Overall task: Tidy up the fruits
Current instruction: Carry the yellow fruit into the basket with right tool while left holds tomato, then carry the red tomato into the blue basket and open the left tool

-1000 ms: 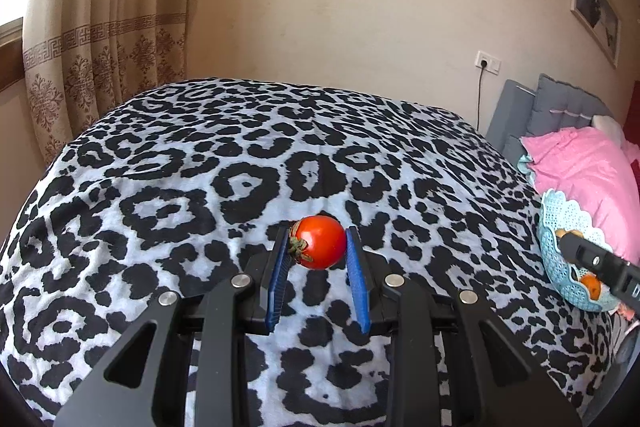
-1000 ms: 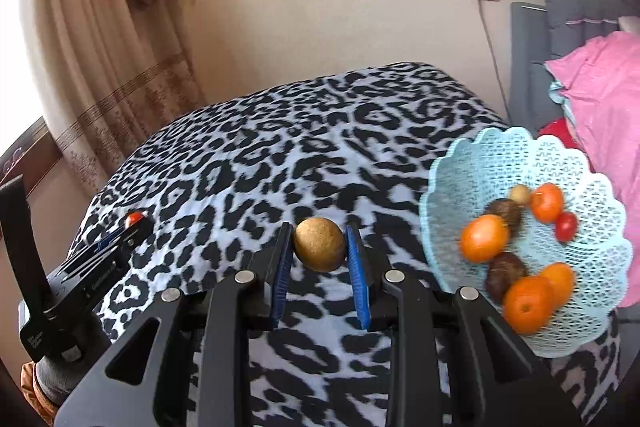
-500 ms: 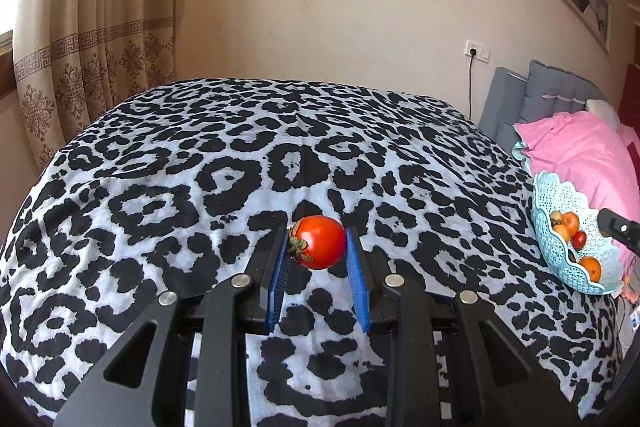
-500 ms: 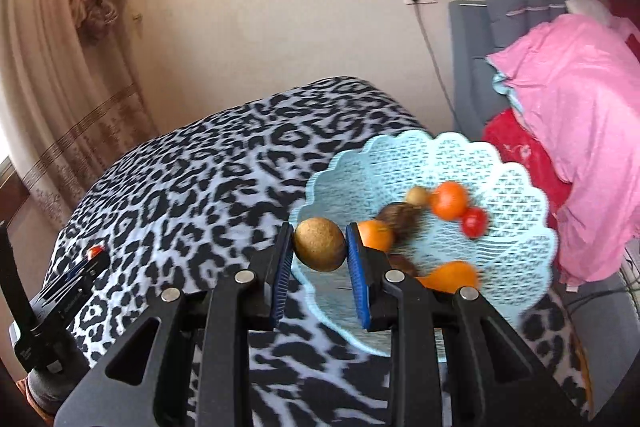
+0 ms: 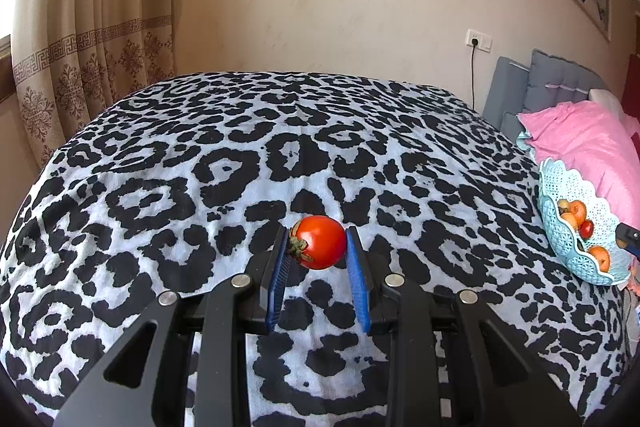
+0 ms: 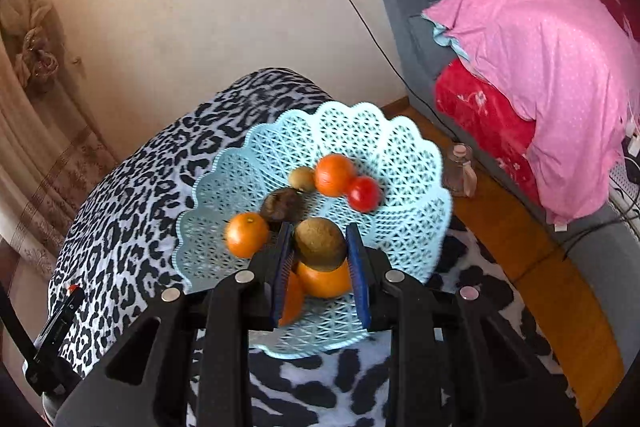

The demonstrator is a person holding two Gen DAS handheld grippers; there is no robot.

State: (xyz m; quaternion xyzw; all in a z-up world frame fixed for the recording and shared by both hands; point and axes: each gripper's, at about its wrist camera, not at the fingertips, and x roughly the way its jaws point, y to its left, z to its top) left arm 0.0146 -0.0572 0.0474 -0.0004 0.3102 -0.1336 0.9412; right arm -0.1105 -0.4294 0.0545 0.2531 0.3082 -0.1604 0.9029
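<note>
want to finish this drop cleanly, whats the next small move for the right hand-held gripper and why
Probably open the right hand-held gripper and let the brown fruit drop. It is clamped between the pads and seems to hang over the blue basket, just above an orange, among the fruit already in there.

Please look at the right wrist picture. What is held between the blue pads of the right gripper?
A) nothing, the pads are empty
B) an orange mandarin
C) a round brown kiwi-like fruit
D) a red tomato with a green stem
C: the right gripper is shut on the round brown kiwi-like fruit, above the light blue plastic lattice basket; the red tomato with a green stem is in the left gripper.
</note>
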